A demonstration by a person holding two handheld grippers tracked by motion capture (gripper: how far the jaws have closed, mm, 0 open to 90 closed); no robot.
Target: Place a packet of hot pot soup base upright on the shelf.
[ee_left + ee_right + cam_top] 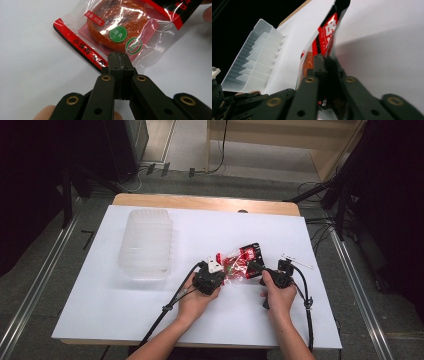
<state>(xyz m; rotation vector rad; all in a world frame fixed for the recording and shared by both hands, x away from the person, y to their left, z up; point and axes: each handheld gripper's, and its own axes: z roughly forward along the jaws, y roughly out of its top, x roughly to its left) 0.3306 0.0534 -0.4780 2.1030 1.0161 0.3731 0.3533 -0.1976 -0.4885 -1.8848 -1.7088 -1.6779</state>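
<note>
A red and black snack packet (239, 262) with a clear window and orange contents is held between both grippers above the white table. My left gripper (221, 274) is shut on the packet's near edge (117, 32), its jaws (120, 63) pressed together over the clear film. My right gripper (256, 268) grips the packet's other end. In the right gripper view the packet (327, 32) stands on edge and rises from between the closed jaws (324, 62). A hand holds each gripper.
A clear ribbed plastic container (146, 245) lies at the left of the white table cover (100, 290), also seen as the container (254, 62) beyond the right gripper. A small white stick-like object (297, 262) lies right of the hands. Cables trail toward the front edge.
</note>
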